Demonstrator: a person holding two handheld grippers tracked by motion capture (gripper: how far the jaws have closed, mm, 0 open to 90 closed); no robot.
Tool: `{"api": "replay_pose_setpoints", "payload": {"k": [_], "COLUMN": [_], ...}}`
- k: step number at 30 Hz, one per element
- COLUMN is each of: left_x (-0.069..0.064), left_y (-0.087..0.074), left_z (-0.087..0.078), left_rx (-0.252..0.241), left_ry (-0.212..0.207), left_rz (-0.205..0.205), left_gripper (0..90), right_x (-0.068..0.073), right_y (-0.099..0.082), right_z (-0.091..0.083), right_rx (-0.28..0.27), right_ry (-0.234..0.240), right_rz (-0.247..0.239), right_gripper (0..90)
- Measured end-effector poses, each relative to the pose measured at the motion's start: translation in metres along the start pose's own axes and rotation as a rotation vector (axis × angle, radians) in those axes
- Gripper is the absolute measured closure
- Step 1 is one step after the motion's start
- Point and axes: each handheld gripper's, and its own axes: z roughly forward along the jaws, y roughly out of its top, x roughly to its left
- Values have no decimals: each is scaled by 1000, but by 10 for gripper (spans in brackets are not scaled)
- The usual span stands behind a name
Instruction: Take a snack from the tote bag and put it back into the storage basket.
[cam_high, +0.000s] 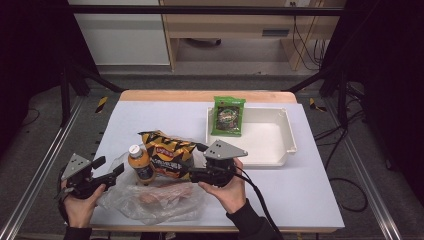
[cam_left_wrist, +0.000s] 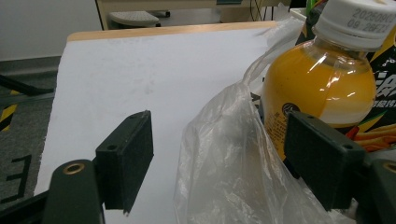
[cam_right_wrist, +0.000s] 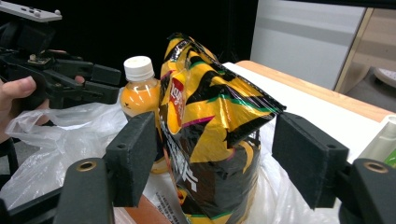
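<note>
High view: snack bag (cam_high: 166, 152) stands upright just right of the juice bottle (cam_high: 140, 165), both on the clear plastic bag (cam_high: 155, 200) on the table (cam_high: 165, 117). White tray (cam_high: 280, 145) far right of the bottle, green packet (cam_high: 228, 116) inside.

Left gripper view: left gripper (cam_left_wrist: 224, 158) fingers released, straddling the bag's edge beside the bottle (cam_left_wrist: 322, 88), likely to steady it.

Right gripper view: right gripper (cam_right_wrist: 215, 163) fingers spread, flanking the snack bag (cam_right_wrist: 210, 135), not yet pressing, ready to lift.

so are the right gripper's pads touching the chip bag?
Apart. The right gripper view shows the chip bag between the right gripper pads, with open space on both sides.
</note>
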Motion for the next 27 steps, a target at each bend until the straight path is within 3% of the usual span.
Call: {"api": "replay_pose_setpoints", "payload": {"k": [6, 11, 19, 20, 27], "left_x": [-1, -1, -1, 0, 0], "left_y": [0, 0, -1, -1, -1], "left_z": [1, 2, 1, 1, 1], "left_rx": [4, 3, 4, 1, 2], "left_ry": [-1, -2, -3, -3, -2], "left_rz": [4, 3, 7, 7, 6], "left_gripper": [241, 241, 241, 241, 241], "right_x": [-1, -4, -5, -5, -8], "right_y": [-2, -3, -4, -5, -5], "right_z": [4, 25, 44, 46, 44], "right_rx": [14, 40, 33, 43, 62], "right_ry": [-3, -1, -1, 3, 11], "right_rz": [-3, -1, 4, -3, -15], "right_gripper": [304, 309, 359, 441, 659]}}
